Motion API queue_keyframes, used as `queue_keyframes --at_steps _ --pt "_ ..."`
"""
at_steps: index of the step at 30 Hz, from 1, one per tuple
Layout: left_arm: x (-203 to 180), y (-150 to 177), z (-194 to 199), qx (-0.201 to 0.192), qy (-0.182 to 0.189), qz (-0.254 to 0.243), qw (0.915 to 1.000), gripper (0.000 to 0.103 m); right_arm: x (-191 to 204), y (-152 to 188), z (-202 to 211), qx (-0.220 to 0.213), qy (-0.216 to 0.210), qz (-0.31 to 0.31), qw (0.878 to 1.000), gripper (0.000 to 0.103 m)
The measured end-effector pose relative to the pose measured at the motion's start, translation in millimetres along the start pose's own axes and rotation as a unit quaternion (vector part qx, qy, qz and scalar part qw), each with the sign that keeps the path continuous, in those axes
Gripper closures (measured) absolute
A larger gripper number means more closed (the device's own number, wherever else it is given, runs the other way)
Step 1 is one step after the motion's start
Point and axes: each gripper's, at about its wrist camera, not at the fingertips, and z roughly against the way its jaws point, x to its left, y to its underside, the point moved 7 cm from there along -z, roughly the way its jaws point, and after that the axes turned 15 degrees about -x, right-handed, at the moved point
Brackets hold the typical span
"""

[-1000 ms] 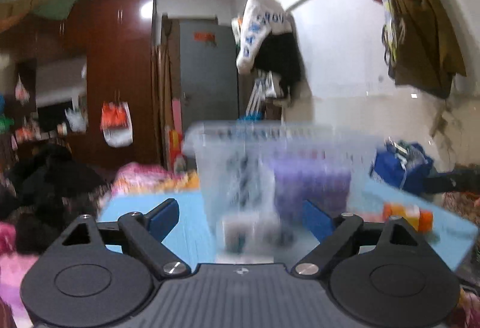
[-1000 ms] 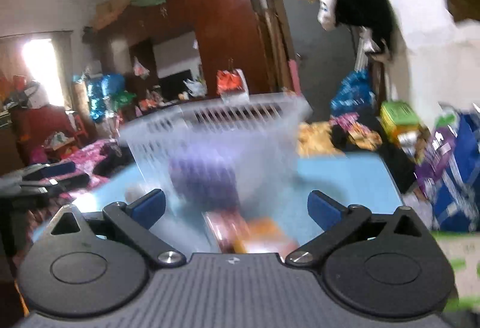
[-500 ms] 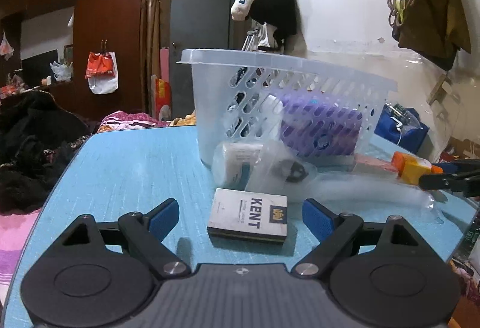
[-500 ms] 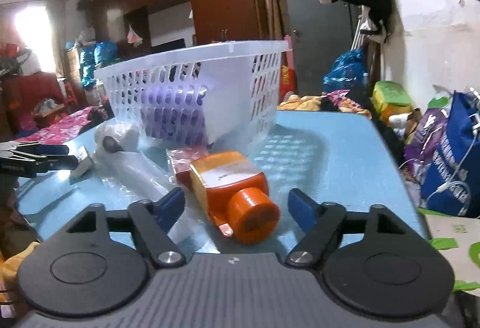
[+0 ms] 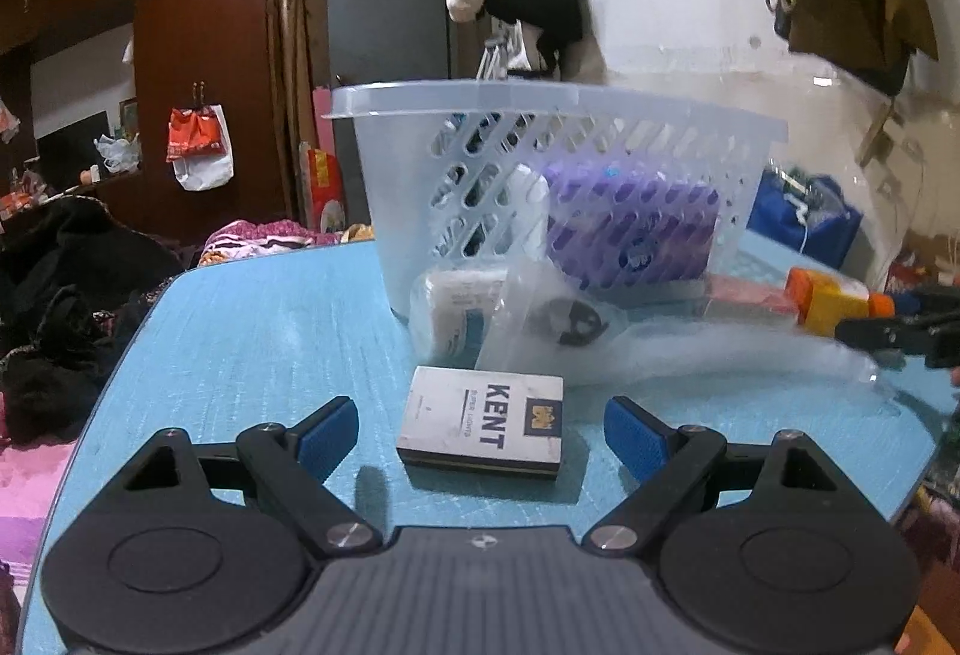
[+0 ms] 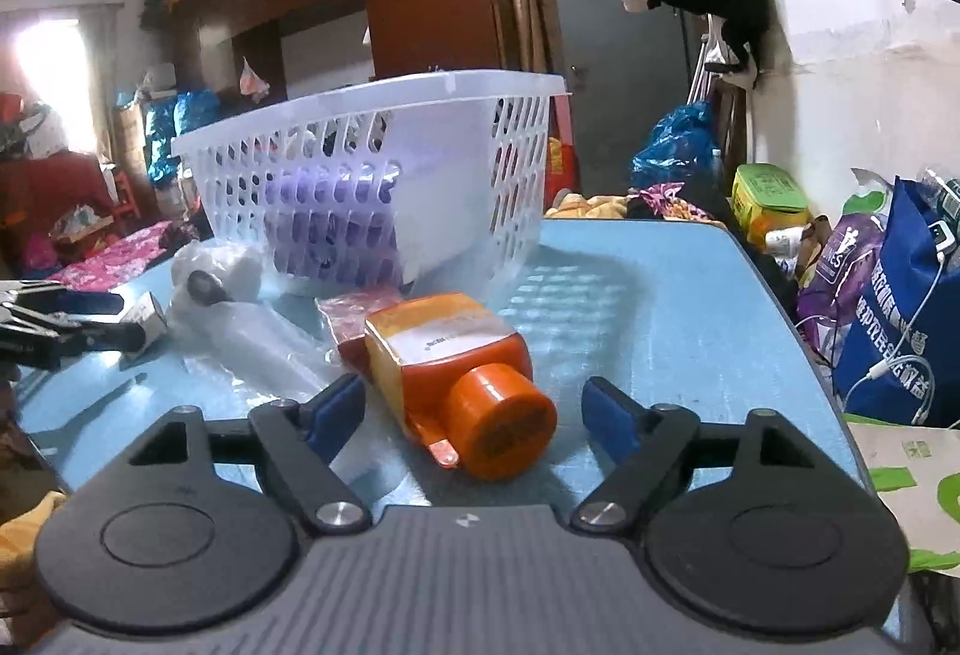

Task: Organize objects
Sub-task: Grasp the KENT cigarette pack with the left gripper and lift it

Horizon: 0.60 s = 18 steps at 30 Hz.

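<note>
Jaws of the left gripper point(image 5: 480, 430) stand spread wide and hold nothing; the cigarette pack point(image 5: 483, 424) lies flat on the tabletop point(image 5: 258, 331) between the two blue pads, touching neither. Jaws of the right gripper point(image 6: 474, 409) are likewise spread and empty; the orange bottle point(image 6: 456, 373) lies on its side between them, cap toward the camera, label facing up. Just beyond the pack sits a white roll point(image 5: 453, 310) against a clear plastic bag point(image 5: 600, 337); a red packet point(image 6: 354, 316) lies behind the bottle. Farther back stands the white basket point(image 5: 540, 115), upright, with a purple pack point(image 5: 630, 229) already inside; the loose items all lie outside it, near its front wall.

Likely faults from this position: the pack is low and flat, so pads closing too high would slide over its top edge; the bottle is round at the cap, so a grip there may let it roll or squirt forward; loose bag film near either item may be caught in the jaws and dragged along.
</note>
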Motion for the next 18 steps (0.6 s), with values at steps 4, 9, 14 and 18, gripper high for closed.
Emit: queue_keyframes --at_steps 4,9,14,18 --pt "-1 3 -4 0.011 -0.007 -0.003 0.9999 0.036 4 0 2 -0.007 -0.008 0.008 1.000 0.042" --pt "1 4 0 -0.002 0.001 0.015 0.9999 0.041 4 -4 7 -0.013 -0.011 0.003 1.000 0.045" --pt "3 -3 13 -0.040 0.004 0.024 0.9989 0.041 2 -14 16 -0.034 -0.006 0.002 0.999 0.049" --pt "5 -11 22 -0.060 0.003 0.025 0.9978 0.041 3 -20 21 -0.044 -0.004 0.004 0.999 0.049"
